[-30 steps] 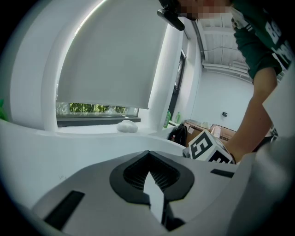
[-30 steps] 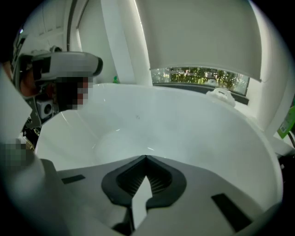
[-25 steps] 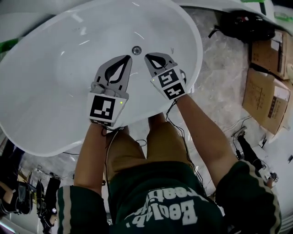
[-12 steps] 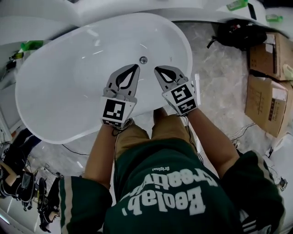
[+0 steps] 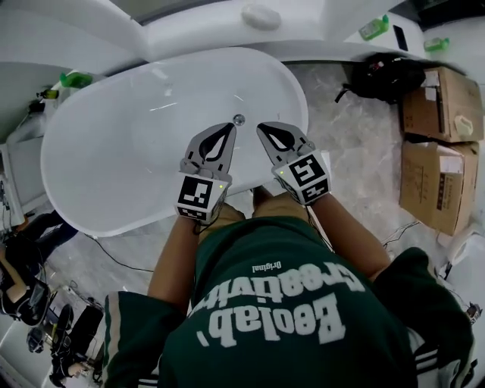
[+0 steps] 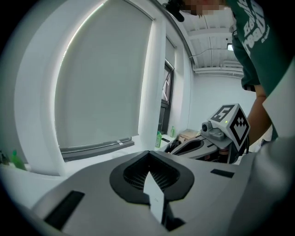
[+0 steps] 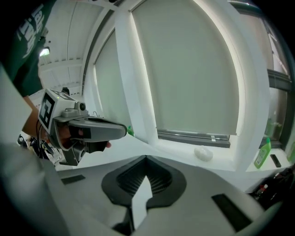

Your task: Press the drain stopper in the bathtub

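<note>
In the head view the white oval bathtub (image 5: 98, 167) lies below me, and the small round metal drain stopper (image 5: 239, 119) sits in its floor near the right end. My left gripper (image 5: 229, 126) and right gripper (image 5: 262, 127) hang side by side over the tub's near rim, their tips just short of the stopper and apart from it. Both are shut with nothing between the jaws. The left gripper view shows its shut tips (image 6: 148, 153) pointing at a window wall, with the right gripper (image 6: 216, 133) beside. In the right gripper view its own tips (image 7: 146, 158) are also shut. Neither gripper view shows the stopper.
Cardboard boxes (image 5: 439, 144) and a black bag (image 5: 386, 76) stand on the marble floor to the right of the tub. Green bottles (image 5: 76, 78) (image 5: 373, 28) and a white rounded object (image 5: 261, 15) rest on the ledge behind it. Cables and dark gear (image 5: 30, 303) lie at lower left.
The view has drawn back from the tub, which looks smaller now. Both grippers have risen away from the drain stopper, still side by side and shut.
</note>
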